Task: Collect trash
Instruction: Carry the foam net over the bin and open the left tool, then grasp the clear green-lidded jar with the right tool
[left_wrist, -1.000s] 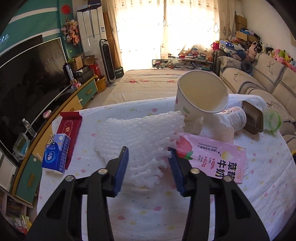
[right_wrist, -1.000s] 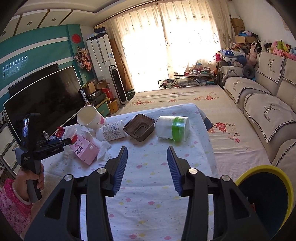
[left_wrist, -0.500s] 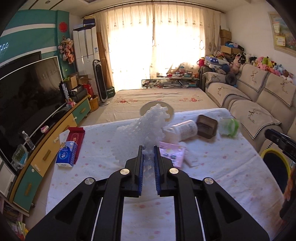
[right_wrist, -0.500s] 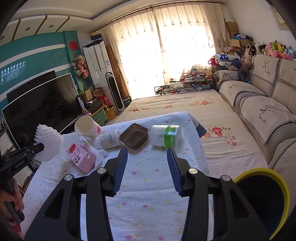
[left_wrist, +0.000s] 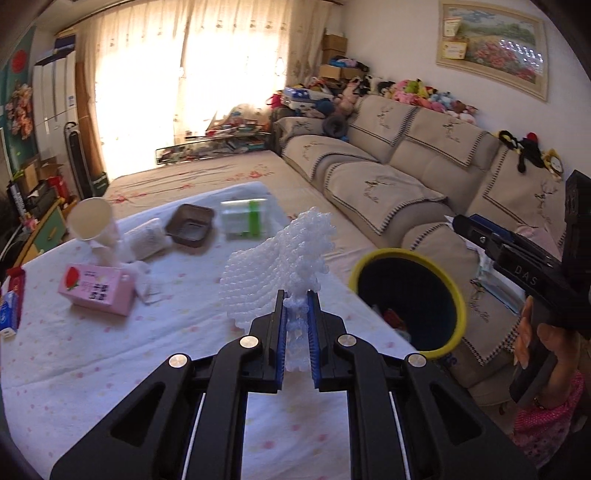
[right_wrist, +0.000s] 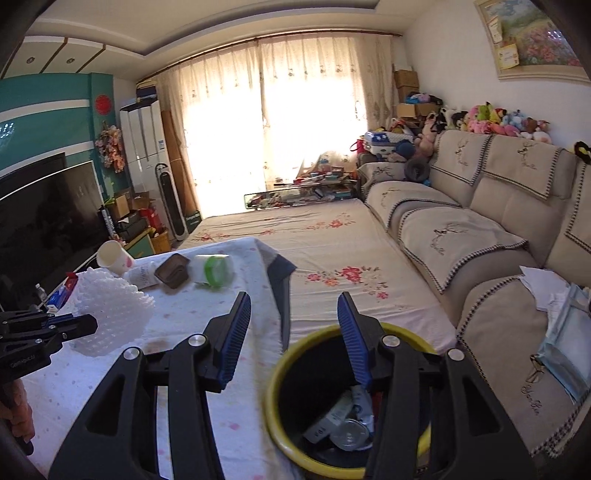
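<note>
Left gripper (left_wrist: 296, 325): clamped on the lower edge of a white foam net (left_wrist: 280, 258); the net is held up off the table (left_wrist: 92, 362), fanning above the blue pads (left_wrist: 282, 332); seen from the right wrist view at the left edge, over the table's left part.
Right gripper (right_wrist: 291, 332): jaws apart and just widened a little; nothing is held between the fingers (right_wrist: 236, 332); it is poised over the bin (right_wrist: 280, 369).
Bin: yellow-rimmed, dark inside, just beside the table's right edge, in front of the sofa (left_wrist: 406, 184); crumpled wrappers are seen at its bottom.
Left on the table, far end: a paper cup (left_wrist: 92, 225) tipped over; a white bottle (left_wrist: 146, 240) lying down; a brown tray (left_wrist: 190, 229); a white jar with a green band (left_wrist: 245, 221).
Left on the table, left side: a pink carton (left_wrist: 96, 291) beside crumpled tissue (left_wrist: 147, 280).
</note>
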